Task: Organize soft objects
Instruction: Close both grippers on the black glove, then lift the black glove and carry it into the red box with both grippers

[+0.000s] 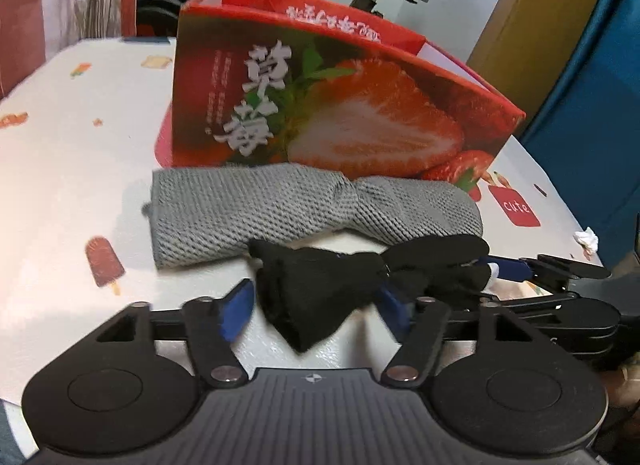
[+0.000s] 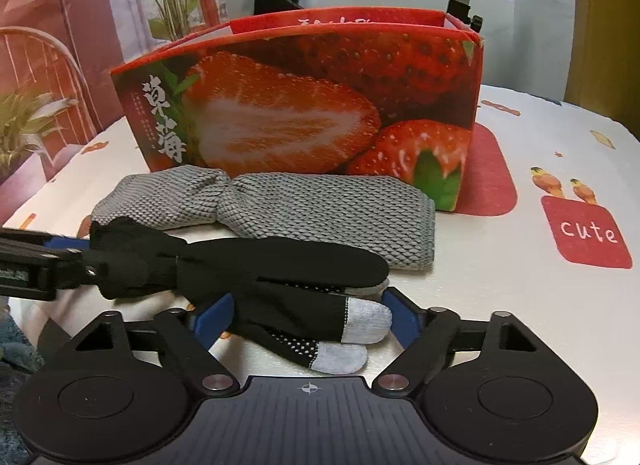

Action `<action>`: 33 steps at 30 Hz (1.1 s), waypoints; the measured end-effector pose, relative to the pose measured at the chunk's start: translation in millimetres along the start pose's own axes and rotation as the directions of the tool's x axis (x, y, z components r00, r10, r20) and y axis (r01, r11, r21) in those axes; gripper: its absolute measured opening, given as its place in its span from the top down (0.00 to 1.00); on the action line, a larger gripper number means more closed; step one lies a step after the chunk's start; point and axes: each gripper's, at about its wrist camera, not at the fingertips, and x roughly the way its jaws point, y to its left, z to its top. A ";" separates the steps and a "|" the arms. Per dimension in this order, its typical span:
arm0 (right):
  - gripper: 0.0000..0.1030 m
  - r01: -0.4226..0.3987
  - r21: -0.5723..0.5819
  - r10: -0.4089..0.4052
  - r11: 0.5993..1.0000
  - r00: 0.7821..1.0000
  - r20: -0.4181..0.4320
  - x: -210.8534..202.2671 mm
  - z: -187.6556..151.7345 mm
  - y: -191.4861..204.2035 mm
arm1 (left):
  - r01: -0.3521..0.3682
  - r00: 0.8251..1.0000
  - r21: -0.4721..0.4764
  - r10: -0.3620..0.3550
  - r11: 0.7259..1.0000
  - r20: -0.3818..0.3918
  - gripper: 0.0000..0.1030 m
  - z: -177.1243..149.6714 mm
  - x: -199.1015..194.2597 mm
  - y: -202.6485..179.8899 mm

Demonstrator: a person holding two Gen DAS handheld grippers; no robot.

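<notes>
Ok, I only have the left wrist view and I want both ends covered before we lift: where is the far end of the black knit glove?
Observer: It lies between the fingers of the right gripper. That end of the black knit glove has two light grey tips.
Operator: Is it gripped there?
Observer: The blue fingers flank it closely, one right beside a grey tip. I cannot tell whether they press.
Operator: Anything else on that end?
Observer: White grip dots face up just behind the tips.
</notes>
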 end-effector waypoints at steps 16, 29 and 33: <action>0.75 -0.101 0.006 0.101 0.995 0.995 0.011 -1.2 1.5 4.1 | 0.014 1.000 -0.029 -0.013 0.999 0.019 0.79 -3.7 0.1 6.5; 0.92 -0.126 0.049 0.123 0.991 0.991 0.053 -17.6 6.9 -5.6 | 0.045 0.996 -0.025 -0.043 0.999 0.080 0.83 -0.3 -14.8 6.7; 0.93 -0.140 0.041 0.136 0.989 0.986 0.095 -29.1 13.3 -2.3 | 0.072 0.990 -0.030 -0.067 0.997 0.127 0.83 4.1 -29.2 6.6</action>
